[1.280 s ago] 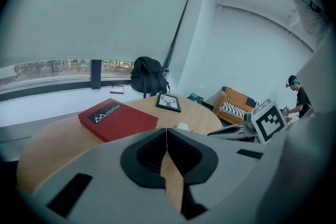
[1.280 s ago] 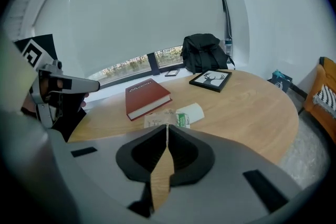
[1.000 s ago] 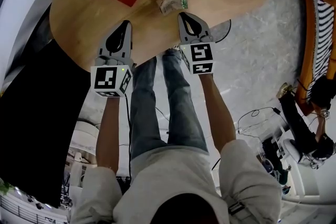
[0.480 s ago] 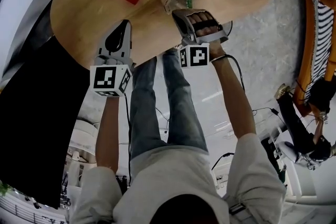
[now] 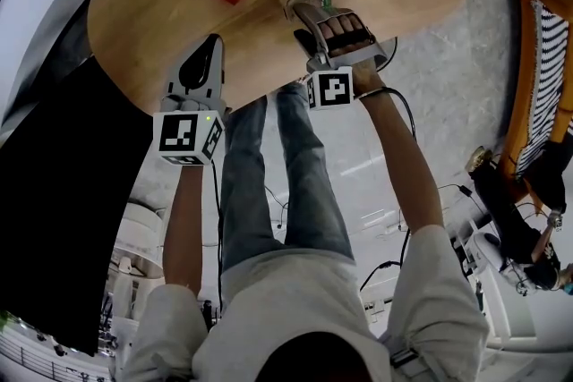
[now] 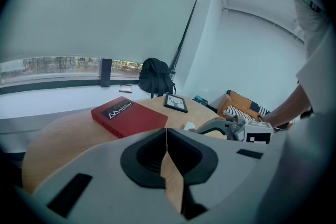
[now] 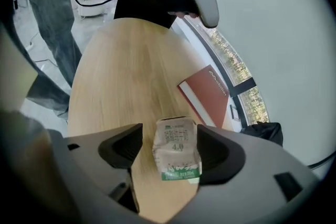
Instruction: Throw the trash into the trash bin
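Carton [image 7: 177, 152] between just-opened right gripper [image 7: 169, 150] jaws, largely hidden from overhead

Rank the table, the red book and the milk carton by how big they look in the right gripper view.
Largest: wooden table.
Then red book and milk carton, about alike; the carton sits nearer the camera, so unranked.

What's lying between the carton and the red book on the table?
Nothing: in the right gripper view the carton and the red book are apart, with only bare wooden table between them.
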`<state>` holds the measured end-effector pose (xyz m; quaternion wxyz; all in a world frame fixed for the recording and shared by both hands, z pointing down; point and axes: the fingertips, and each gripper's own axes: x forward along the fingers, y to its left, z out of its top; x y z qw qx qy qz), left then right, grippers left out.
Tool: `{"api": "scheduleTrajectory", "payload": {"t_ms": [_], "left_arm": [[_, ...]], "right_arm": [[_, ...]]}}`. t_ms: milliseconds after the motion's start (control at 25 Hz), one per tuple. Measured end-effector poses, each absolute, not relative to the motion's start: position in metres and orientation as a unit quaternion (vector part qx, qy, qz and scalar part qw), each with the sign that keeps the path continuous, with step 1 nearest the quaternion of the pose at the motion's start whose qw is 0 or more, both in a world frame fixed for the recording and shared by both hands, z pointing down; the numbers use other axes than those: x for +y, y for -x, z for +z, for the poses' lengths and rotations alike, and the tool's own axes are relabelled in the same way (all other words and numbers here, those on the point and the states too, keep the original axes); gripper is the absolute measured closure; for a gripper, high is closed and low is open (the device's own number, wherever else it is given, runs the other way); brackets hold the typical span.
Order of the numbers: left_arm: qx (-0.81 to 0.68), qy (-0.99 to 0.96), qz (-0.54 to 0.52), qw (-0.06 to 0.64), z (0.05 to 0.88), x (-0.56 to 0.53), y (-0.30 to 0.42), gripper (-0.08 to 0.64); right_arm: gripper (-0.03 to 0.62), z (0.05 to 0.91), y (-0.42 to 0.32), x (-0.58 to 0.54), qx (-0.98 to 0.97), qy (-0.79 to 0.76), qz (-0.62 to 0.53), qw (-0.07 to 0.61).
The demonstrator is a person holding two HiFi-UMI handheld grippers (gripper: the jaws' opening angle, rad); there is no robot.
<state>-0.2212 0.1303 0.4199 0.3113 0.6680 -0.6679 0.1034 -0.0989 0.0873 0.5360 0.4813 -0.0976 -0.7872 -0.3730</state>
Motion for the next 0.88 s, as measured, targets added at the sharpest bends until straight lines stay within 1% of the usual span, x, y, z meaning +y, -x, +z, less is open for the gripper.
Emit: {"api": "scheduleTrajectory", "payload": {"t_ms": [200, 480, 600, 640, 880], "left_arm": [[-0.667, -0.67, 0.105, 0.311, 0.421, 0.134, 0.22, 0.538], [-0.668, -0.67, 0.101, 0.309, 0.417, 0.139, 0.222, 0.538], [-0.669, -0.668, 0.1, 0.31, 0.42, 0.141, 0.224, 0.538], [-0.669, -0.668, 0.1, 0.311, 0.42, 0.142, 0.225, 0.538], [-0.67, -0.668, 0.101, 0.309, 0.42, 0.147, 0.227, 0.538]], "right_arm": [[0.27, 0.54, 0.11, 0.075, -0.779, 0.074, -0.384, 0.49], [0.256, 0.545, 0.12, 0.076, -0.764, 0.087, -0.405, 0.495], [0.259, 0.551, 0.123, 0.078, -0.764, 0.09, -0.411, 0.489], [0.282, 0.552, 0.124, 0.079, -0.764, 0.09, -0.412, 0.488], [0.288, 0.547, 0.121, 0.076, -0.764, 0.074, -0.413, 0.49]]}}
